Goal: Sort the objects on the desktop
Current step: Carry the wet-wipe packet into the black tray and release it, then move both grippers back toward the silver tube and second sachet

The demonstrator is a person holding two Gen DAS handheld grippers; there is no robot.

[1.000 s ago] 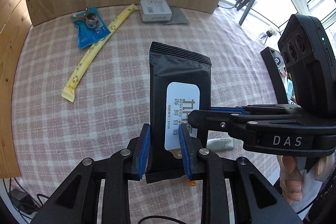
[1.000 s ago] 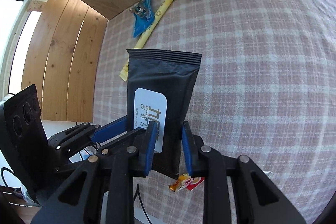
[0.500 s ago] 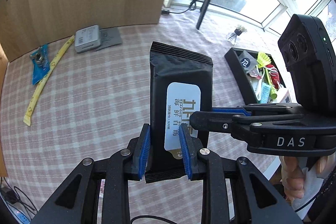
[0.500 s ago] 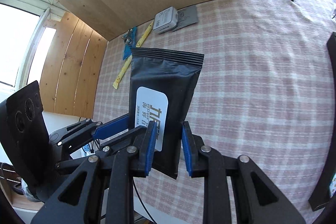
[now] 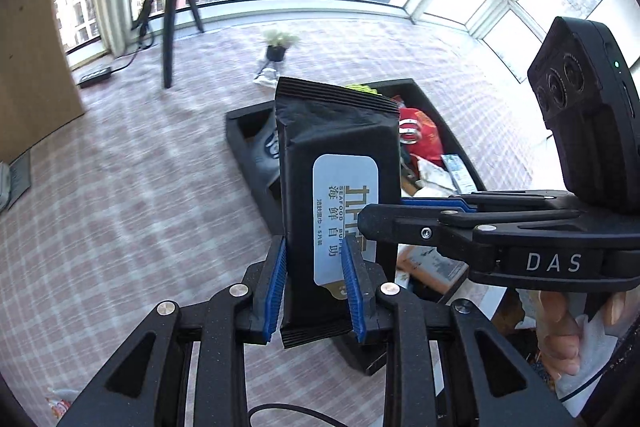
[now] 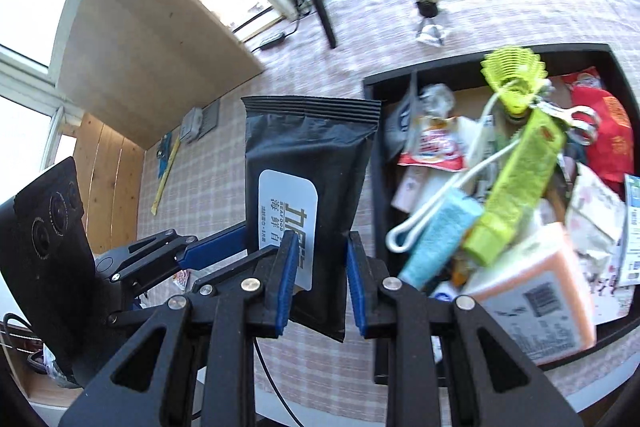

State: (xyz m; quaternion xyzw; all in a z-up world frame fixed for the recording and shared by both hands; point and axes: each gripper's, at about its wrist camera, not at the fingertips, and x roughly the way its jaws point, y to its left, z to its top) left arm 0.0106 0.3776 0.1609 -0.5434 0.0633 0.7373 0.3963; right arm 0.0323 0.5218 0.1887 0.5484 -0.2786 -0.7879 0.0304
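A glossy black wet-wipe pack (image 5: 338,195), crimped at its top edge, stands upright, pinched at its lower end by both grippers. The left gripper (image 5: 314,291) and the right gripper (image 6: 318,281) each close ribbed blue pads on its sides. Its white rounded label reads "SEAFOOD BUFFET" beside Chinese characters. "DAS" is printed on the right gripper's arm. Behind the pack, a black rectangular tray (image 6: 376,187) on the pink checked worktop (image 5: 120,207) holds crumpled packets, a lime-green tube and an orange-and-white box.
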